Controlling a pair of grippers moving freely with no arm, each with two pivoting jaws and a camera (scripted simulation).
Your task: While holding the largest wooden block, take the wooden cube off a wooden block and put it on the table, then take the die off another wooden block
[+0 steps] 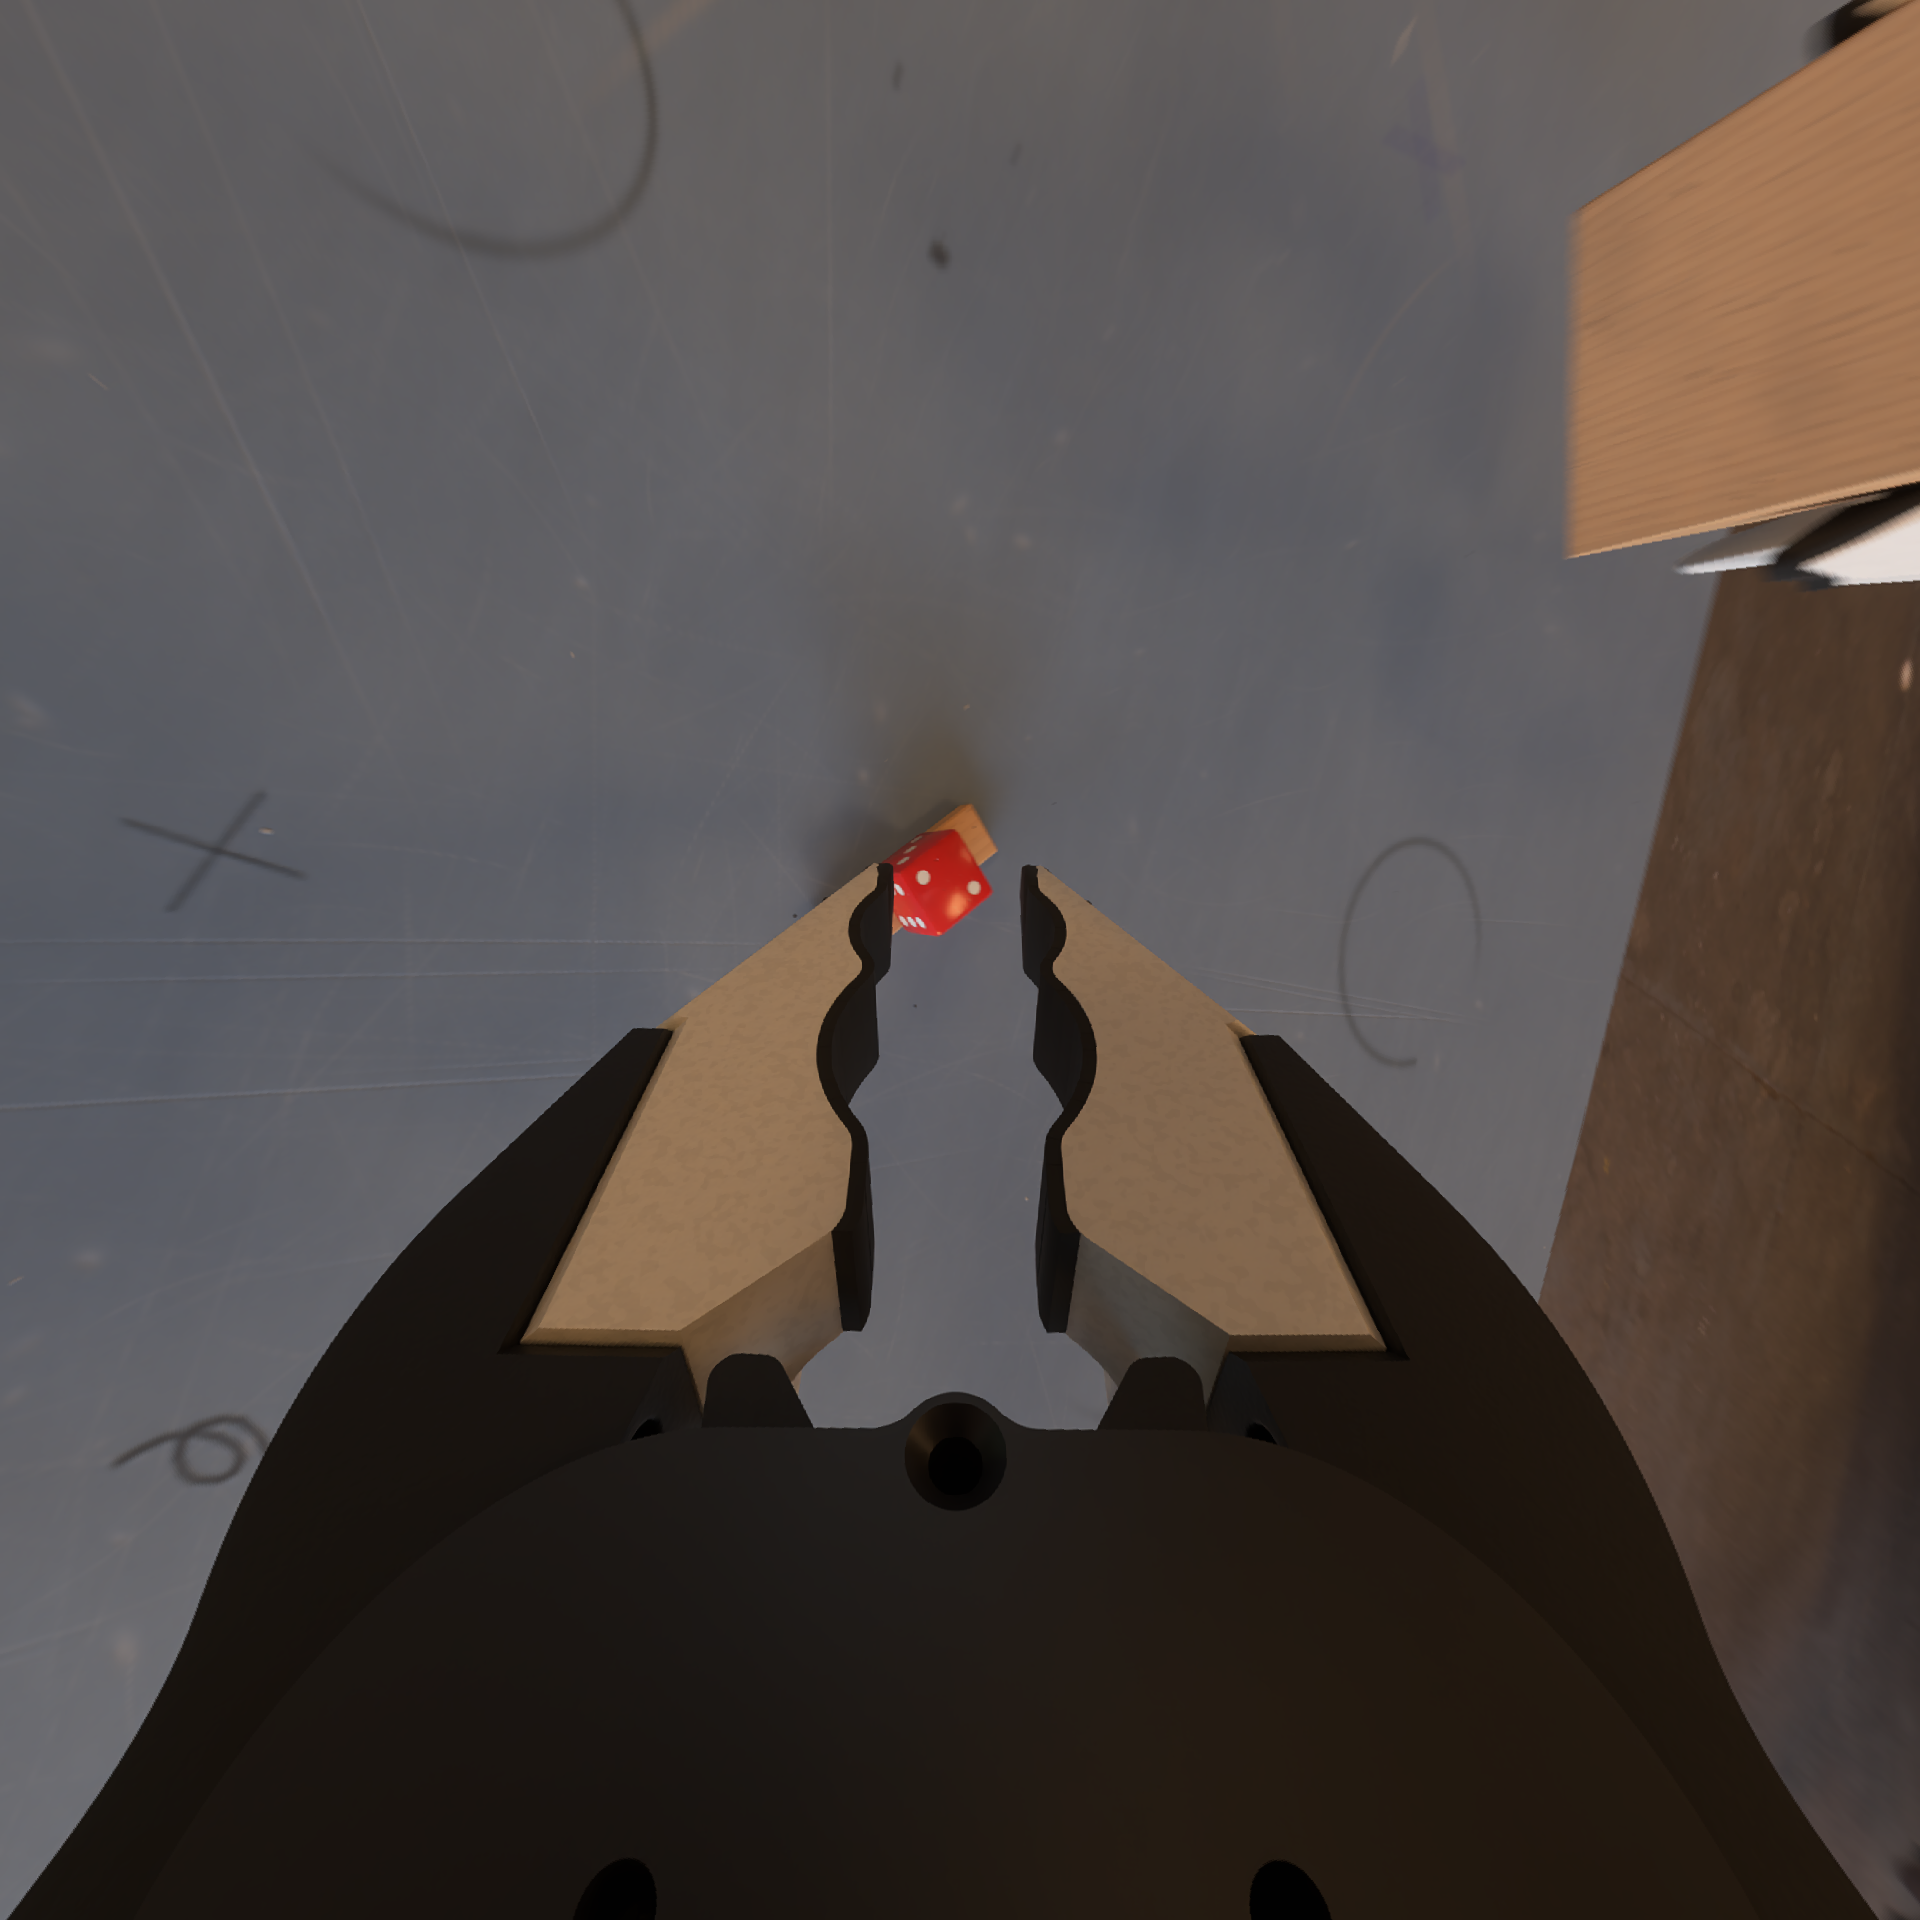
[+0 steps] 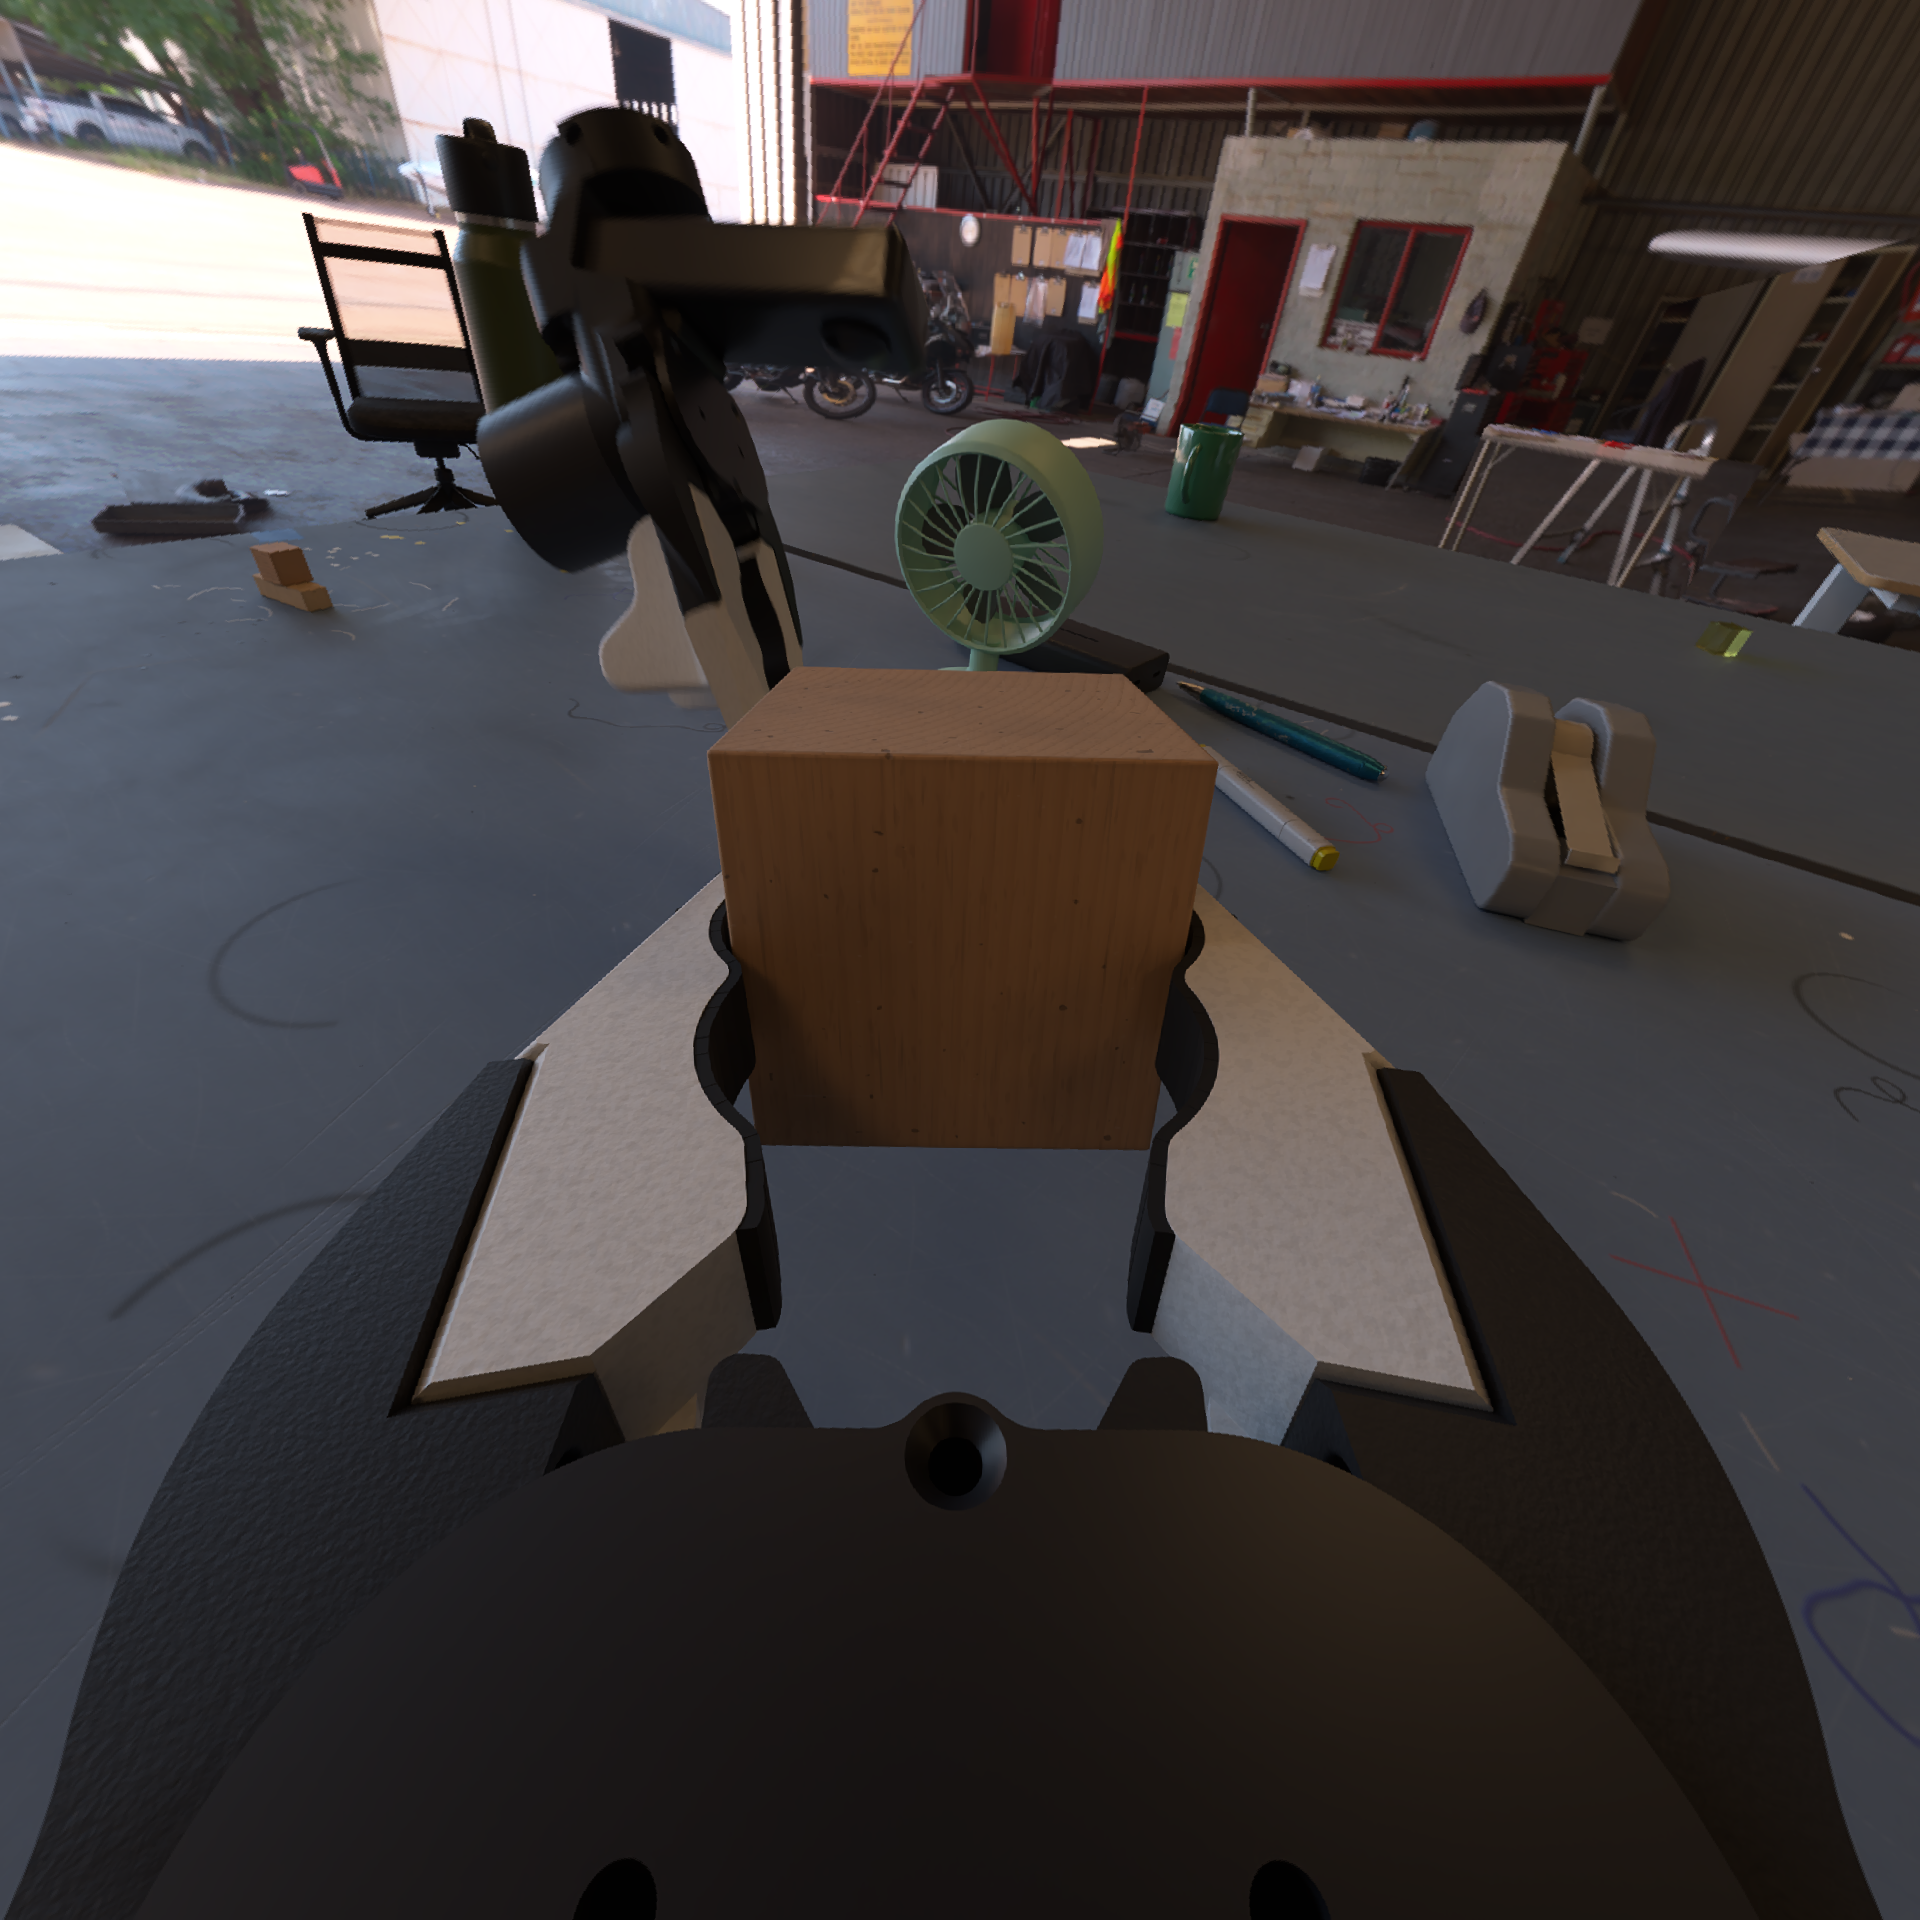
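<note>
The largest wooden block (image 2: 961, 935) was clamped in the right hand-held gripper (image 2: 961, 997) above the grey surface (image 2: 312, 831). The left hand-held gripper (image 1: 956, 883) hovered, jaws narrowly parted and empty, over the red die (image 1: 940, 894) on a small wooden block (image 1: 977, 829).

We see a workshop hangar: parked motorcycles (image 2: 888, 379), red steel staircase (image 2: 904, 125), cluttered workbench (image 2: 1351, 416) behind the desk (image 2: 312, 831).

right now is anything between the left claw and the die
Nothing visible blocks it. The left claw is open, pointing down at the table, and the red die sits on its small wooden block just past the fingertips, toward the left finger. The largest wooden block is off to the right.
</note>
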